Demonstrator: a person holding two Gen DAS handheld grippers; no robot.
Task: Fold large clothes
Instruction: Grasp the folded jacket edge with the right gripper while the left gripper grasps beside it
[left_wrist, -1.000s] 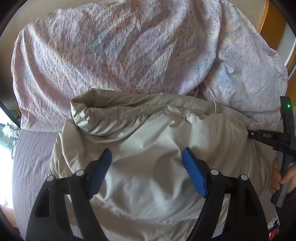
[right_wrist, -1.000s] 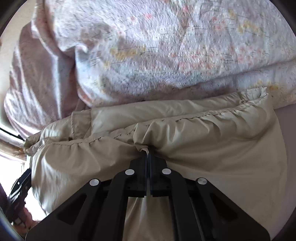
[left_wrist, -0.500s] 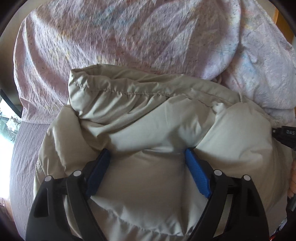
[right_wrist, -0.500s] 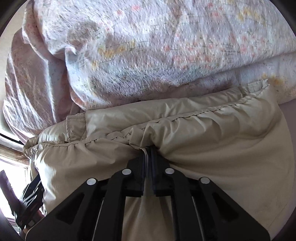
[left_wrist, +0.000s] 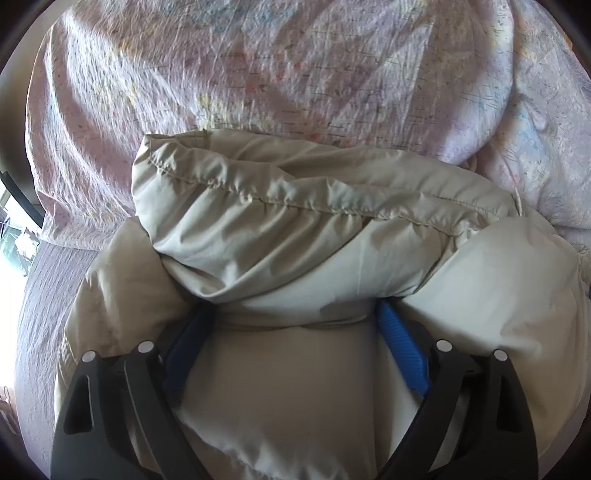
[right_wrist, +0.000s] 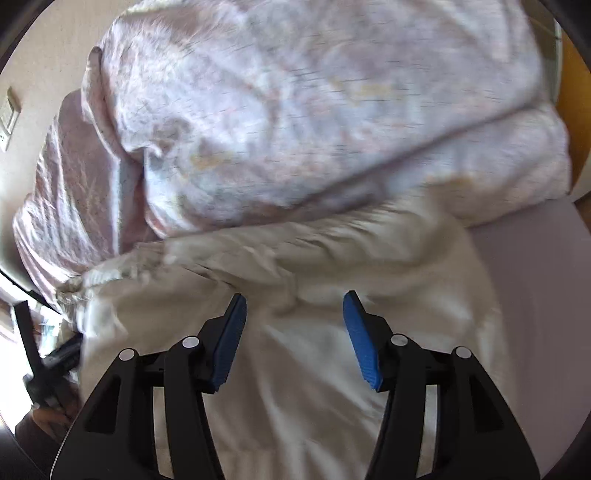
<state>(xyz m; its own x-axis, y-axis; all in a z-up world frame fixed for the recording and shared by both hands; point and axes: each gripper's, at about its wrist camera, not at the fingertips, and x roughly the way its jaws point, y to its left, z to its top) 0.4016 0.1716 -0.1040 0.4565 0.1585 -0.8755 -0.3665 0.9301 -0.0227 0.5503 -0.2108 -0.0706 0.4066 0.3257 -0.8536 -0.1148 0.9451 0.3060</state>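
Observation:
A beige padded jacket (left_wrist: 295, 236) lies bunched on the bed, its stitched hem folded over toward me. My left gripper (left_wrist: 295, 314) is open, its blue pads pressed into the jacket under the folded-over roll, which hides the fingertips. In the right wrist view the jacket (right_wrist: 369, 266) is blurred by motion. My right gripper (right_wrist: 294, 301) is open and empty just above the jacket. The left gripper's black handle (right_wrist: 37, 362) shows at the lower left of that view.
A big floral pink duvet (left_wrist: 295, 66) is piled right behind the jacket and also fills the top of the right wrist view (right_wrist: 314, 110). The lilac bed sheet (right_wrist: 535, 295) lies to the right. A bright window (left_wrist: 11, 229) is at the left.
My right gripper has opened and let go of the jacket's hem, then drawn back. My left gripper has pushed forward, deeper under the jacket's folded roll.

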